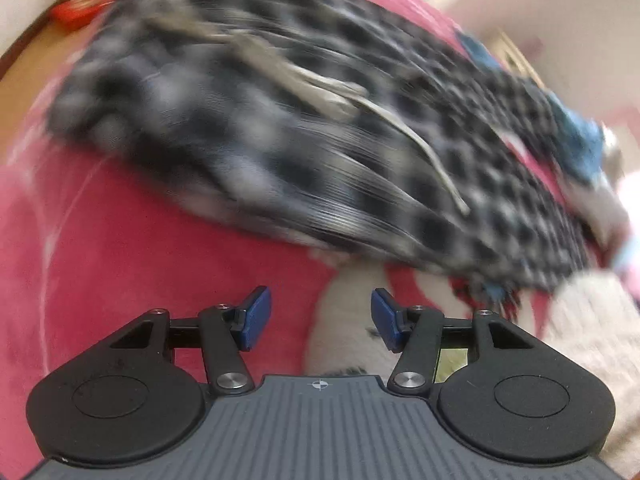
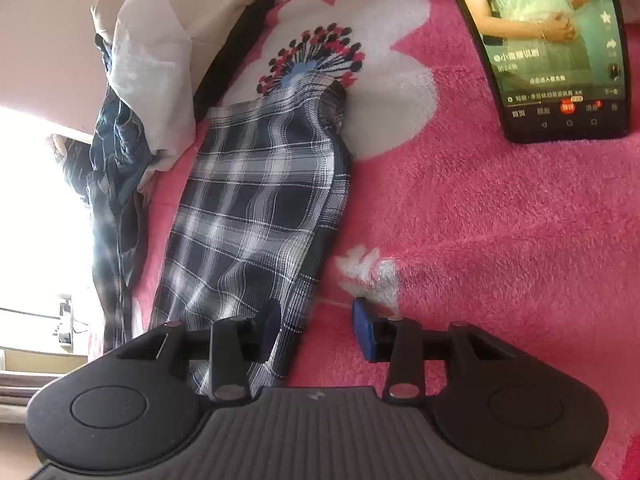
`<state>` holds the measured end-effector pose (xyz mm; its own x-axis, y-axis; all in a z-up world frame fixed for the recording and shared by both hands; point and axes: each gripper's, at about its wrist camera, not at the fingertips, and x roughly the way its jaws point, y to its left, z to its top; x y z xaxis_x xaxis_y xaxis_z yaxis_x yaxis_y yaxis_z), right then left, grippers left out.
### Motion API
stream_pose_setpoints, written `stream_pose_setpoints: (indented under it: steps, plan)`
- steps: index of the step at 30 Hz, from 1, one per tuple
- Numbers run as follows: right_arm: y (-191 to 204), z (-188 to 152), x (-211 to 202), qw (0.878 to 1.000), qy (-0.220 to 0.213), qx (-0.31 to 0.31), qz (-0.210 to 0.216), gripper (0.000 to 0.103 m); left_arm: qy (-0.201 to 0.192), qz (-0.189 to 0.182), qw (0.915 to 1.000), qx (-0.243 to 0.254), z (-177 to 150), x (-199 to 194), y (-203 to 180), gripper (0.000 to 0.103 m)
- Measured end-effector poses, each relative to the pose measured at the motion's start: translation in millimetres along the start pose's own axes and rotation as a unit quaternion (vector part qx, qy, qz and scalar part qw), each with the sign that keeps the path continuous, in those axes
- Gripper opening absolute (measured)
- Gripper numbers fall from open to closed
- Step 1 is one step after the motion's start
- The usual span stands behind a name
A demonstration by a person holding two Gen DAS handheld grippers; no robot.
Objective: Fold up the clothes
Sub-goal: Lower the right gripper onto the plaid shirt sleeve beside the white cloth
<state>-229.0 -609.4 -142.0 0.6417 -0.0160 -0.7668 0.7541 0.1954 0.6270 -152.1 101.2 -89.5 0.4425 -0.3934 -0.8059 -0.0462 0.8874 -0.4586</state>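
So both grippers are hanging over a fuzzy pink blanket with big white flower shapes (image 2: 500,240), and neither one has anything in it. The left gripper (image 1: 320,320) has its blue-padded fingers (image 1: 256,316) spread apart with only blanket between them, pink under one pad and a white flower patch under the other. Ahead of it and a bit apart lies the dark navy and white plaid garment (image 1: 280,128), spread across the blanket with a pale drawstring (image 1: 400,128) trailing over the top of it, though that whole view is badly smeared so I can't make out folds or edges. Beyond the plaid stuff, off to the far right of that gripper, there's some blue fabric (image 1: 580,136), and far off to its left something small and red (image 1: 80,6) on a wooden surface, too blurry to name. The right gripper (image 2: 316,328) is parted too, nothing pinched: its left finger sits over the near end of the plaid cloth and its right finger over bare pink blanket just beside the cloth's edge. From there the plaid piece runs straight ahead as a long narrow strip, ending on a big white flower. Left of the strip is a heap of dark blue clothing (image 2: 116,168) with a white cloth (image 2: 152,72) on top. Up ahead to the right stands a black smartphone (image 2: 560,52) with a video playing.
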Motion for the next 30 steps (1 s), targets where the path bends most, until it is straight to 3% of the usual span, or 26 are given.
stream_pose_setpoints:
  steps: [5, 11, 16, 23, 28, 30]
  plan:
    - [4.2, 2.2, 3.9, 1.0, 0.004, -0.001, -0.008, 0.043, -0.058, -0.02, 0.9949, -0.08, 11.0, 7.3, 25.4, 0.055]
    - [5.4, 0.5, 4.8, 1.0, 0.0, -0.004, -0.013, 0.046, -0.083, -0.04, 0.9921, -0.086, 16.1, 15.4, 27.4, 0.064]
    - [7.8, -0.3, 5.1, 1.0, 0.0, -0.013, -0.019, 0.047, -0.105, -0.072, 0.9842, -0.124, 15.7, 14.4, 35.1, 0.065]
    - [12.1, -0.1, 7.0, 0.999, 0.001, -0.028, -0.029, 0.05, -0.134, -0.075, 0.9754, -0.158, 34.6, 23.9, 33.1, 0.064]
    - [13.7, 4.1, 8.6, 0.999, -0.003, -0.021, -0.024, 0.052, -0.145, -0.08, 0.9682, -0.187, 38.2, 24.7, 40.4, 0.054]
    - [12.7, 6.9, 10.7, 1.0, -0.007, -0.015, -0.018, 0.053, -0.143, -0.066, 0.9689, -0.191, 38.9, 25.7, 42.5, 0.042]
